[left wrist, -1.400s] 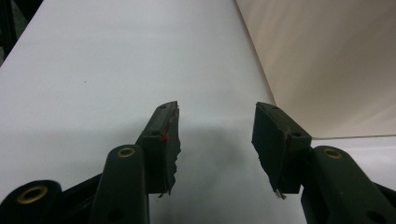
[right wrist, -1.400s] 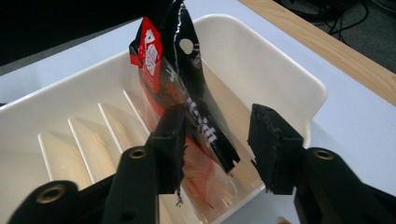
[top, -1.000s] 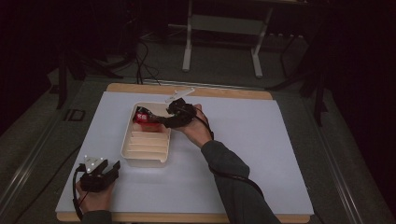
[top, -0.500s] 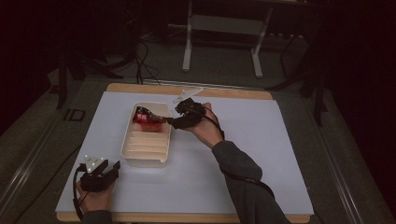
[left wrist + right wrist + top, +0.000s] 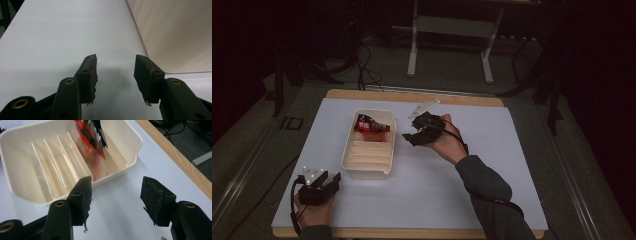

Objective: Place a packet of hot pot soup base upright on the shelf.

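Resting packet in the divided tray

Standing propped in the far slot of the cream plastic tray [image 5: 120, 167], at about 12 o'clock within it, is a red snack packet [image 5: 90, 138], tilted against a divider. Looks light, crinkly and glossy, likely slippery; best pinched by its flat top seam. Tray: rigid, smooth, ribbed with thin upright dividers. Right hand-held gripper [image 5: 414, 135] sits at the tray's 3 o'clock, jaws having just been opening, now wide with nothing between. Left hand-held gripper [image 5: 328, 181] at the tray's 7 o'clock on the white matte surface [image 5: 512, 150], jaws wide, empty.
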`<state>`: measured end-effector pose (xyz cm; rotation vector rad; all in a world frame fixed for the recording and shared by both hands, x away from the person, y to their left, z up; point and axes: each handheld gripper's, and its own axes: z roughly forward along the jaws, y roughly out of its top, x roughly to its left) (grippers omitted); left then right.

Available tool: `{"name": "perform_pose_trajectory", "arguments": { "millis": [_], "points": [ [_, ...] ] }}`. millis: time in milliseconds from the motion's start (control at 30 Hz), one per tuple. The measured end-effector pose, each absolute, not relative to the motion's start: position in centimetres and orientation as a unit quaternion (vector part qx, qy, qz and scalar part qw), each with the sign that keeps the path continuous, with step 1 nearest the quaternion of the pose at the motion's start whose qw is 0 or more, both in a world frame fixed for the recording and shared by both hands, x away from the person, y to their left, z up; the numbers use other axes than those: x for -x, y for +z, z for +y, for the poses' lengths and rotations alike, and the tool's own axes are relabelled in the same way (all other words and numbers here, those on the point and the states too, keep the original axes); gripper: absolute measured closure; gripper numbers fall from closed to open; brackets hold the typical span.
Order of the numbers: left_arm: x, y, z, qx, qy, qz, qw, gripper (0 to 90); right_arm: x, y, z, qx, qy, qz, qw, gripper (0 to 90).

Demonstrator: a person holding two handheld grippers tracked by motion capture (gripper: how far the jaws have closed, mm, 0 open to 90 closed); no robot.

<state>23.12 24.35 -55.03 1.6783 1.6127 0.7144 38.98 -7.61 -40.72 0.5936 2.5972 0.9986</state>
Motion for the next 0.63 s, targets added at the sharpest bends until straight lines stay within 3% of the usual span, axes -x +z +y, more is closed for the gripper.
{"name": "perform_pose_trajectory", "arguments": {
  "millis": [633],
  "points": [
    [-23.2, -55.0, 24.2, -0.647, 0.278, 0.623, 0.34, 51.0, -38.4, -42.8, -13.7, -0.248, 0.361, 0.89, 0.129, 43.4]
  ]
}}
